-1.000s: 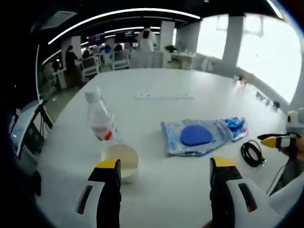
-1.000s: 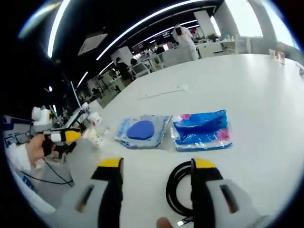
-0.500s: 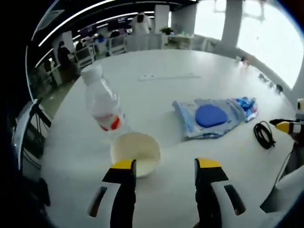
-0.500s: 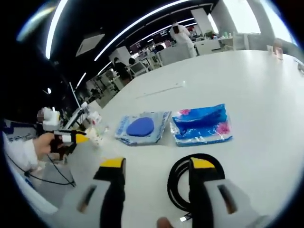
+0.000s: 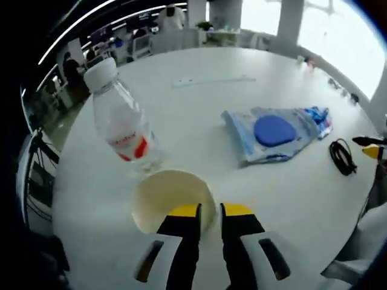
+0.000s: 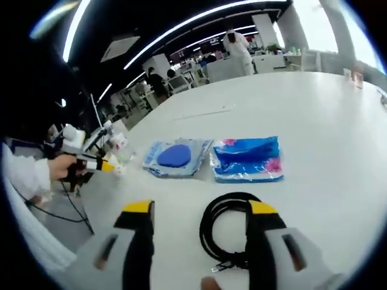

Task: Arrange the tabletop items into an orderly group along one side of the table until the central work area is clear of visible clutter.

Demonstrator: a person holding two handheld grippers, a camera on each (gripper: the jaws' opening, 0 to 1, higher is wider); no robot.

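bowl [image 5: 172, 198] rim behind jaws, bottle [image 6: 121, 147] (blurred)

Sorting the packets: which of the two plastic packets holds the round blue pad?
The paler packet, lying nearer the water bottle; the bright blue packet beside it shows none.

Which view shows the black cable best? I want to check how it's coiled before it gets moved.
The right gripper view: the black cable lies close, between the open jaws of the right gripper, its loops and plug end plain. In the left gripper view the cable is a small coil far off at the right edge, too small to read.
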